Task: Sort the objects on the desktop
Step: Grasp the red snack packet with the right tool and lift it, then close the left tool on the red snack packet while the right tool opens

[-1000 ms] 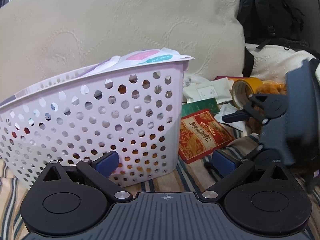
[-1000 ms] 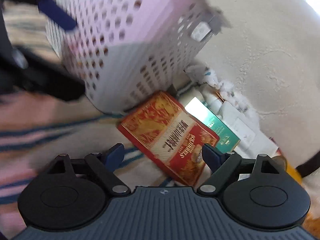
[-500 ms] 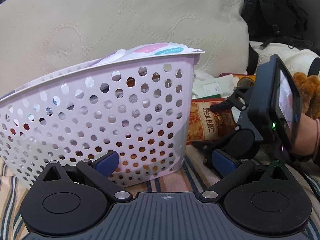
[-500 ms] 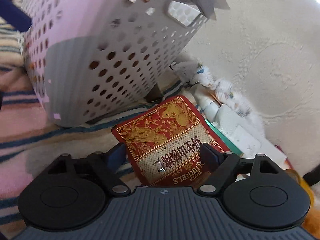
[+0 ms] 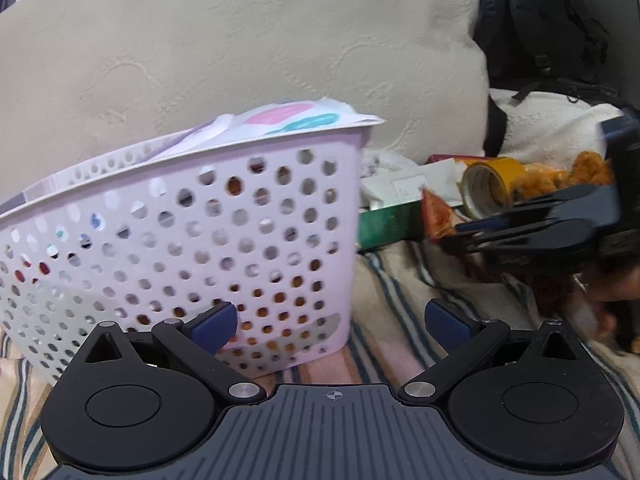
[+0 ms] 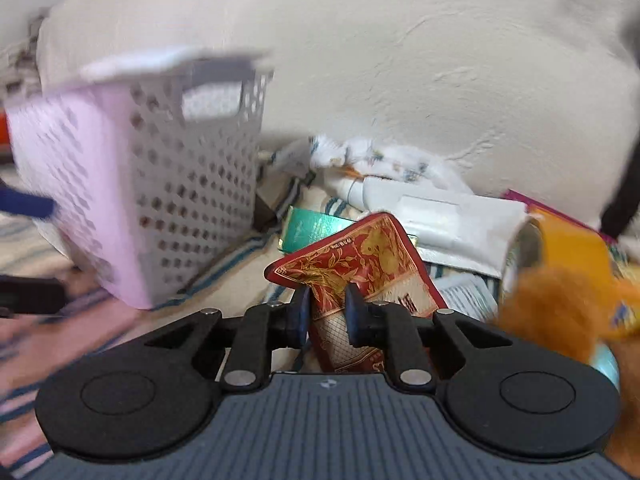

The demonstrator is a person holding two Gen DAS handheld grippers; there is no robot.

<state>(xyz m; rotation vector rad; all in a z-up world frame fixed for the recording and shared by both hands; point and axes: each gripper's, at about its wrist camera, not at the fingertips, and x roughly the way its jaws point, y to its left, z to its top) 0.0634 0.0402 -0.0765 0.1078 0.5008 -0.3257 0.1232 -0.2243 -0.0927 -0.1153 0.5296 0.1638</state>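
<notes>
Right gripper (image 6: pixel 326 312): fingers closed narrow on the red packet (image 6: pixel 360 256), which is raised at a tilt above the striped cloth (image 6: pixel 224 264), right of the basket (image 6: pixel 160 184). Left gripper (image 5: pixel 332 322): fingers wide apart, holding nothing, low before the basket wall. Tape roll (image 6: pixel 560 248) lies right of the packet.

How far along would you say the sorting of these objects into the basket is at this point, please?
Partly done. The perforated basket already holds several items, with a printed packet poking over its rim. In hand: the right hand-held gripper is shut on the red snack packet; the left hand-held gripper is open beside the basket. Left outside: the yellow tape roll, green packet and white packets.
</notes>
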